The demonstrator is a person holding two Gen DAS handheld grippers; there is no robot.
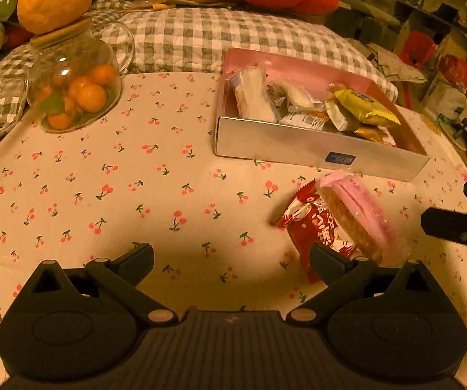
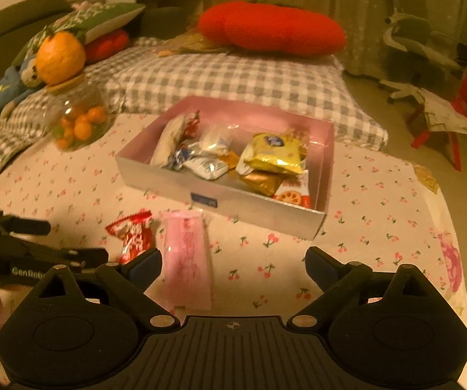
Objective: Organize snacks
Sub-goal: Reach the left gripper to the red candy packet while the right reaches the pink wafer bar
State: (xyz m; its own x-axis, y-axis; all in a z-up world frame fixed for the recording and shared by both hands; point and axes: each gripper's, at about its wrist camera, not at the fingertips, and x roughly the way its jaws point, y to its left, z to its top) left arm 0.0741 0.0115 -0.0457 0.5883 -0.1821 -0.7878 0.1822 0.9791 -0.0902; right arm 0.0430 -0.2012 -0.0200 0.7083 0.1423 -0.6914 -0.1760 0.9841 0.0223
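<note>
The red packet (image 1: 311, 224) and the pink wafer pack (image 1: 360, 214) lay touching on the bench, just near of the snack box (image 1: 314, 149). Both looked light, crinkly and slippery; the wafers likely crush. You should have gripped across the long sides. Your left tool (image 1: 232, 258) and right tool (image 2: 233, 261) stood spread wide, holding nothing.

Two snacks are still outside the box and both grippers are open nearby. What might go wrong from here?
The red packet and pink packet overlap, so one grab may drag both. The left gripper and right gripper approach the same spot and may collide. The box is already crowded.
</note>
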